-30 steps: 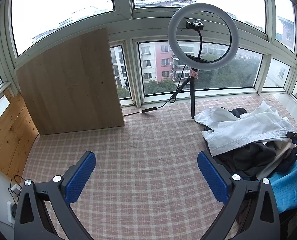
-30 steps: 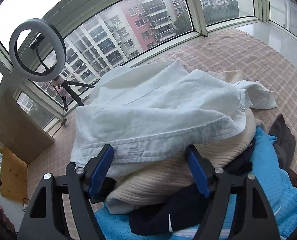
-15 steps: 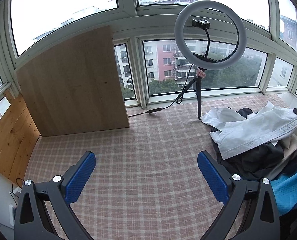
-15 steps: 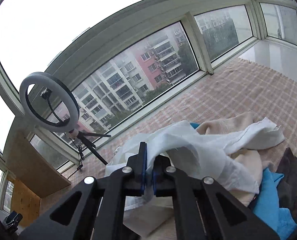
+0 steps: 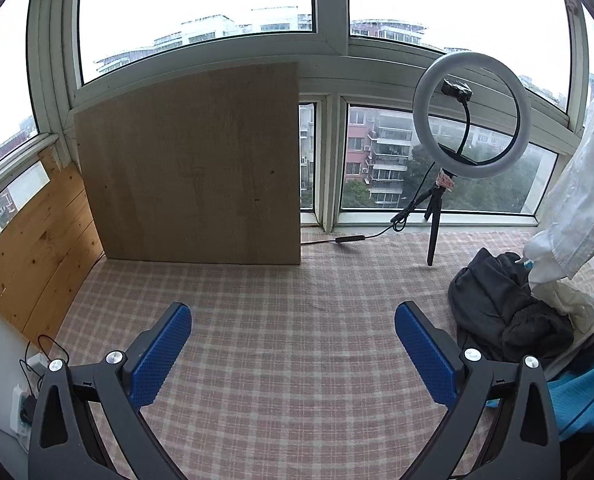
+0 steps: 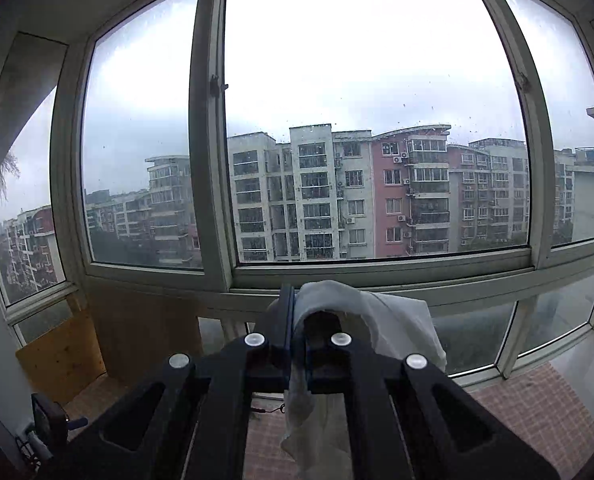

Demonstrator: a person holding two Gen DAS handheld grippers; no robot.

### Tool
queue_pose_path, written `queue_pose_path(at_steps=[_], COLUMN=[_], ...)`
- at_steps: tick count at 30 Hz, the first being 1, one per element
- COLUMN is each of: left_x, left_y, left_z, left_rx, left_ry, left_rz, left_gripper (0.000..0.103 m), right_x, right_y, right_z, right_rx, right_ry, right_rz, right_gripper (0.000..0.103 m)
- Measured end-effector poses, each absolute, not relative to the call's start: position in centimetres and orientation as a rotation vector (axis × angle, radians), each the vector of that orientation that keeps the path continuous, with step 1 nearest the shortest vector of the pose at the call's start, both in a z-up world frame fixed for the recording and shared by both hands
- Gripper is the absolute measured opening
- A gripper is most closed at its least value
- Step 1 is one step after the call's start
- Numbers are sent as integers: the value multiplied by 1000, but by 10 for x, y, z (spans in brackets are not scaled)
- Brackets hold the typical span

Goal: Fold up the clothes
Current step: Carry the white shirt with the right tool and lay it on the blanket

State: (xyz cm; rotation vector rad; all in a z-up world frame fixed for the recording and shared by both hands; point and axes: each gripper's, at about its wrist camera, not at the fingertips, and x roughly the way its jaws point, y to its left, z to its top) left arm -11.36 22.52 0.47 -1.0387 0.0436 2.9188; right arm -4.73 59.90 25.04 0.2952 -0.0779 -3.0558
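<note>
Right gripper [image 6: 295, 312] clamping white shirt [image 6: 377, 316], left gripper [image 5: 293, 334] spread over checked cloth [image 5: 289, 280]

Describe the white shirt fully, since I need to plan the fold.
The white shirt is thin, woven-looking fabric with stitched seams. The right gripper is shut on a bunched fold of it, holding it raised. It hangs in a long drape, its lower end resting on the clothes pile. The left gripper is open, apart from it.

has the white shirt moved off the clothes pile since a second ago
Yes. The white shirt, clamped in the right gripper, has gone upward: it now hangs along the window frame, only its lower end near the pile.
</note>
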Motion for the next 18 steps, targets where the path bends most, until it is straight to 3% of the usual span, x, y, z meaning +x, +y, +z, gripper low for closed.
queue_pose_path(at_steps=[3, 7, 9, 10, 11, 18], left_x=[-106, -96, -93, -94, -94, -113], left_y=[190, 132, 102, 90, 78, 70], left_z=[9, 13, 12, 10, 8, -32], left_rx=[-1032, -1046, -1074, -1100, -1128, -1214], left_ry=[14, -9, -14, -20, -25, 85], left_rz=[2952, 3014, 3047, 3039, 3026, 2900], left_gripper=[102, 102, 102, 102, 102, 102], right_x=[-58, -101, -101, -100, -99, -94], right_y=[525, 429, 437, 442, 447, 485], right_z=[255, 221, 182, 162, 142, 1], right_rx=[326, 512, 646, 713, 781, 1249], right_ry=[-8, -43, -86, -109, -131, -290], right_rz=[-2920, -2708, -2694, -2687, -2679, -2573], right_gripper=[4, 5, 15, 28, 34, 38])
